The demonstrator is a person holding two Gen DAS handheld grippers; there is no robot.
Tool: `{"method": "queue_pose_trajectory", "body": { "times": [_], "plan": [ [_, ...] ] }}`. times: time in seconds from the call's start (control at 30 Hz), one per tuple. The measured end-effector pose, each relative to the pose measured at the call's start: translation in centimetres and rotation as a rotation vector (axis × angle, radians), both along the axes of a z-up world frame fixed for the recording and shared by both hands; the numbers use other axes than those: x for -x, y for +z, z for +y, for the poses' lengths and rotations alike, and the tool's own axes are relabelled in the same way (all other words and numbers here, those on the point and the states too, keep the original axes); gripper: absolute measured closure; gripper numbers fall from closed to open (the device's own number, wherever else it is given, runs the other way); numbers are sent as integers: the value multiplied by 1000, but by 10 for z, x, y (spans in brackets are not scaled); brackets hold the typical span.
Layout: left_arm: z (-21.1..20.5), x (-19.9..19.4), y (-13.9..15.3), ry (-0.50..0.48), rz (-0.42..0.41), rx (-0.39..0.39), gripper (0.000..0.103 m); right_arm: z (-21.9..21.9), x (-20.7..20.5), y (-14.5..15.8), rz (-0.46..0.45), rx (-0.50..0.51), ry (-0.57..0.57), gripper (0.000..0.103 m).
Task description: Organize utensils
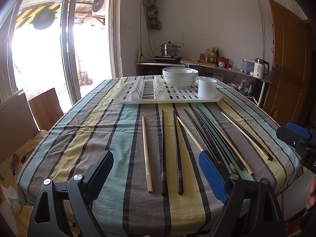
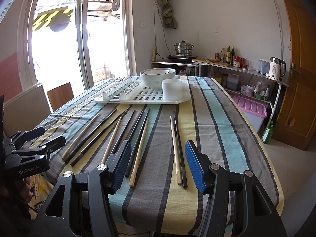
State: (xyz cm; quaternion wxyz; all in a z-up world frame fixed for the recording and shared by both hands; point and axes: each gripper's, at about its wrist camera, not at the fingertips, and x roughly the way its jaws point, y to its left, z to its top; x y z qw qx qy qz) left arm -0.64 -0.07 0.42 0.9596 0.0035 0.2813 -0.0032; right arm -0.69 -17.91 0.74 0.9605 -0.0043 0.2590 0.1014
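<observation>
We see ten chopsticks lying flat on the striped tabletop [image 1: 110, 130], tips pointing toward twelve o'clock. At nine o'clock a pale wooden chopstick [image 1: 147, 155] lies alone, with two black chopsticks [image 1: 170, 154] just beside it, nearly parallel. Toward three o'clock a loose fan of black and wooden chopsticks [image 1: 219, 138] overlaps. Farthest at three o'clock, one wooden and one black chopstick [image 2: 178, 148] lie touching. At twelve o'clock a white cup [image 1: 207, 88] stands upright on the white rack tray [image 1: 171, 96], beside stacked bowls [image 1: 180, 77].

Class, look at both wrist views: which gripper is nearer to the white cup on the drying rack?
Right, though only slightly. The right gripper hovers open over the chopsticks almost straight before the white cup. The left gripper, also open, sits further left, with the cup off to its right.
</observation>
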Motion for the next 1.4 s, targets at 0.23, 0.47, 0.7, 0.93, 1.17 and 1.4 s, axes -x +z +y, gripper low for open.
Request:
{"method": "queue_pose_trajectory", "body": {
  "times": [0.23,0.47,0.7,0.93,1.17,1.4],
  "plan": [
    [0,0,0,-1,0,1,14,0,0,0,0,0,0,46],
    [4,-4,-3,1,16,15,14,1,0,0,1,-2,0,46],
    [6,-15,-9,17,36,-26,14,3,-7,-4,16,3,-3,46],
    [25,-38,-16,64,77,-17,24,5,-26,-5,33,8,12,46],
    [43,-72,-28,37,158,16,25,16,-56,-12,98,8,52,46],
    [53,-109,-37,21,236,45,31,30,-89,-23,164,35,83,57]
  ]
}}
